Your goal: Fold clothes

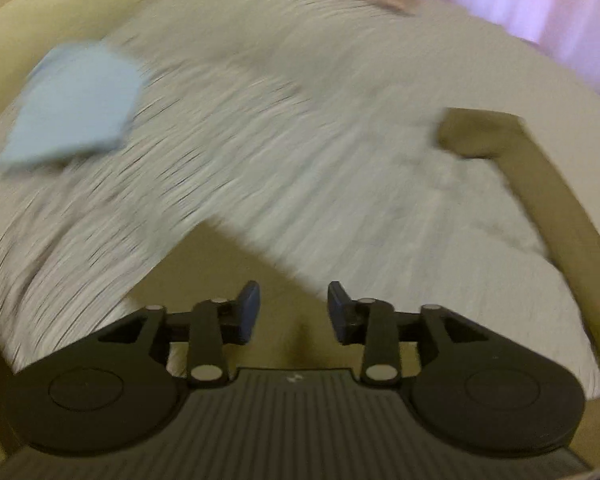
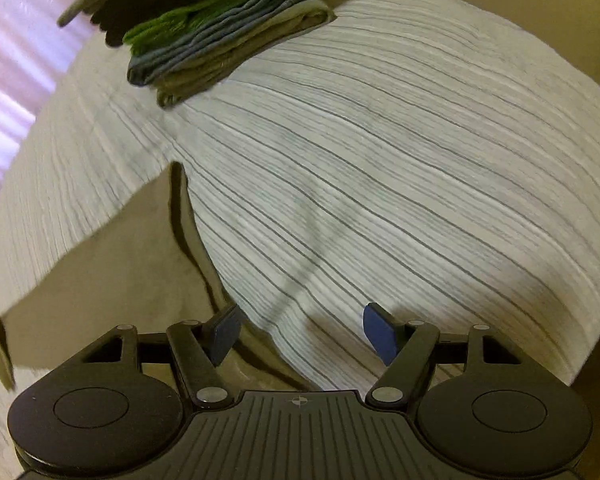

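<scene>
- The left gripper (image 1: 294, 312) has its jaws apart, holding nothing.
- The right gripper (image 2: 300, 334) is apart too, just above the striped cloth (image 2: 360, 184).
- A pile of folded clothes (image 2: 220, 28) sits far ahead.

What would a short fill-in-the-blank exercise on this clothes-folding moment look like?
1. The white garment under the right gripper is patterned with thin dark ____.
2. The right gripper's jaws stand ____, with nothing gripped.
3. In the stack of folded clothes, the bright ____ piece lies above the grey-blue one.

Missing words: stripes; open; green
</scene>
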